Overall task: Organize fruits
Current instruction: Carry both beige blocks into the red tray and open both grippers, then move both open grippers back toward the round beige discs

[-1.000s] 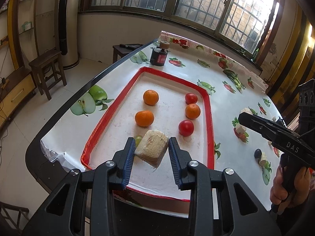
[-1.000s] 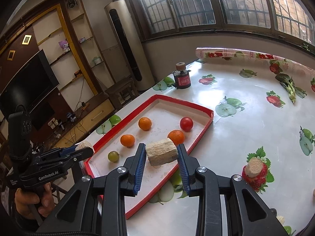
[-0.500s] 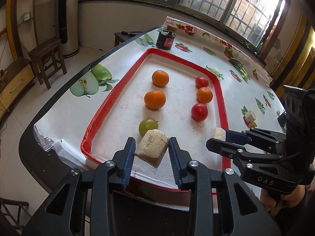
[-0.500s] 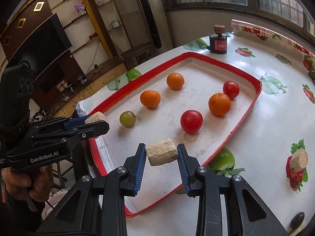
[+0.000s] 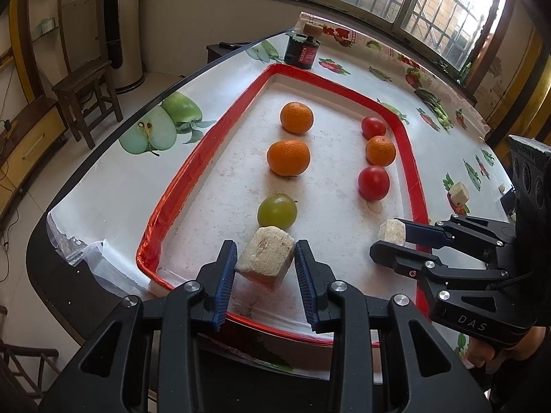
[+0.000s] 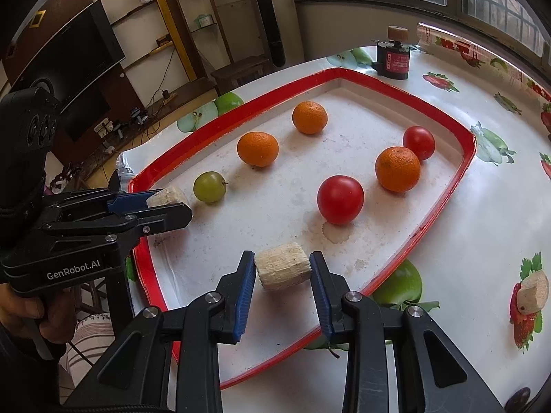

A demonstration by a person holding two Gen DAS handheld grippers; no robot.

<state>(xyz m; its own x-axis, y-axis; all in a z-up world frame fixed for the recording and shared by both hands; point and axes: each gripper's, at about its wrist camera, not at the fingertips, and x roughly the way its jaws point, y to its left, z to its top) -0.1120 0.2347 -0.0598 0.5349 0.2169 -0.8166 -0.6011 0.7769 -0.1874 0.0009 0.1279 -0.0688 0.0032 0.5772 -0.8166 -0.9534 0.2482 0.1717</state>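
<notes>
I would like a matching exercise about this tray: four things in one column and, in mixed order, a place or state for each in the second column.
Things:
1. green fruit
2. dark jar
3. left gripper
4. pale chunk on strawberry print

Places or states:
A. outside the tray, on the tablecloth
B. beyond the tray's far corner
C. gripping a pale chunk
D. in the tray, nearest the left gripper

Pairs: 1-D, 2-B, 3-C, 4-A

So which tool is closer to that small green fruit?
Left. The left tool is just behind the small green fruit; the right tool is off to its right, beyond bare tray.
</notes>
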